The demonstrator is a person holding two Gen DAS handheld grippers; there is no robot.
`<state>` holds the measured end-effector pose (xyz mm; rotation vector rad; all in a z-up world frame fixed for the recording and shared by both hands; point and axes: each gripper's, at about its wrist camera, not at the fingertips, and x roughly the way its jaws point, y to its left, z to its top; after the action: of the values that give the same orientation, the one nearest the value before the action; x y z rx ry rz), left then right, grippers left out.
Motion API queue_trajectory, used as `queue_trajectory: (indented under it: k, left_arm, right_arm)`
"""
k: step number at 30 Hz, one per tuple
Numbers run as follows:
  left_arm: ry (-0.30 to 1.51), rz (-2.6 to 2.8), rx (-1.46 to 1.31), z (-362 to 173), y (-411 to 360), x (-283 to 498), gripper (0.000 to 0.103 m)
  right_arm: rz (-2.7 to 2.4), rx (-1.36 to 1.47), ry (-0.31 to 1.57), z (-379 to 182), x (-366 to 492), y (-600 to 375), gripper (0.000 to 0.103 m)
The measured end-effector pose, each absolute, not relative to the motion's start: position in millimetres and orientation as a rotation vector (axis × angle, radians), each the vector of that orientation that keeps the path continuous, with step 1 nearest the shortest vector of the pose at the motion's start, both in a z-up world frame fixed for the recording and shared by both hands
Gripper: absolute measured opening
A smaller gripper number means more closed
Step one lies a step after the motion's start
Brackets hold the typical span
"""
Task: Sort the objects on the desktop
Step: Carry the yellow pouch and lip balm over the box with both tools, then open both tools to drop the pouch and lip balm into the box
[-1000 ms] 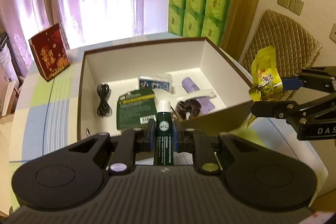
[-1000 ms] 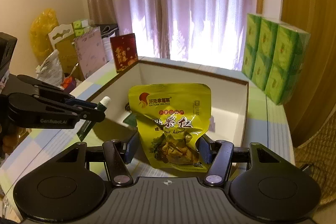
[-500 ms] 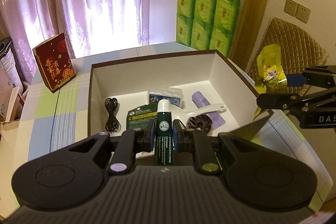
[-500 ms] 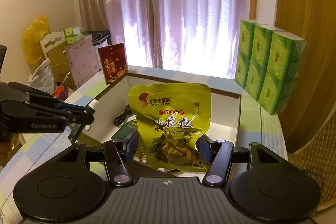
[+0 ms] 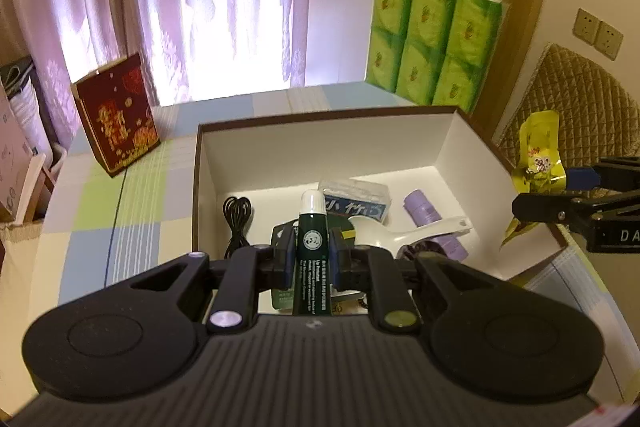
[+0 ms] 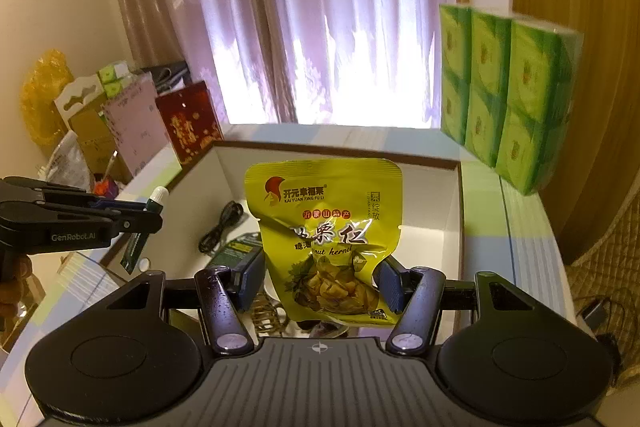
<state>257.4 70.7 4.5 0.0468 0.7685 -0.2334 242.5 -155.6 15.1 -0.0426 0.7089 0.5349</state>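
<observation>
My left gripper point(image 5: 313, 259) is clamped narrow on a dark green tube point(image 5: 312, 251) with a white cap, held upright between the blue pads above the near edge of the box point(image 5: 444, 143). In the right wrist view the same left gripper point(image 6: 154, 215) sits at the left, with the tube point(image 6: 140, 235) slanting down beside the box's left wall.

My right gripper point(image 6: 320, 281) grips a yellow snack pouch point(image 6: 328, 239) by its lower half, jaws at a middling width, pads pressing both side edges. The pouch stands upright over the near end of the box point(image 6: 452, 195). From the left wrist view the right gripper point(image 5: 560, 195) and its pouch point(image 5: 538, 163) hang by the box's right wall.

Inside the box, a black cable point(image 5: 236, 223) lies coiled by the left wall, a dark green packet point(image 5: 282, 239) near the front, a blue-labelled packet point(image 5: 356, 197) toward the middle, and a purple roll point(image 5: 424, 215) and a white scoop point(image 5: 400, 233) on the right.

On the checked tablecloth point(image 5: 120, 211) a red box point(image 5: 116, 115) stands toward the far left corner, and a green tissue pack point(image 5: 432, 39) stands at the far right.
</observation>
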Motion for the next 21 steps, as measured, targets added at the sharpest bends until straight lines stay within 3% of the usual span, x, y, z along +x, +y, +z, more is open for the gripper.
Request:
queue_trajectory:
  k: [21]
  left_arm:
    - [0.988, -0.199, 0.117, -60.1, 70.1, 288.7, 0.013]
  right_arm:
    - [0.504, -0.069, 0.856, -36.7, 270.1, -158.3, 0.056]
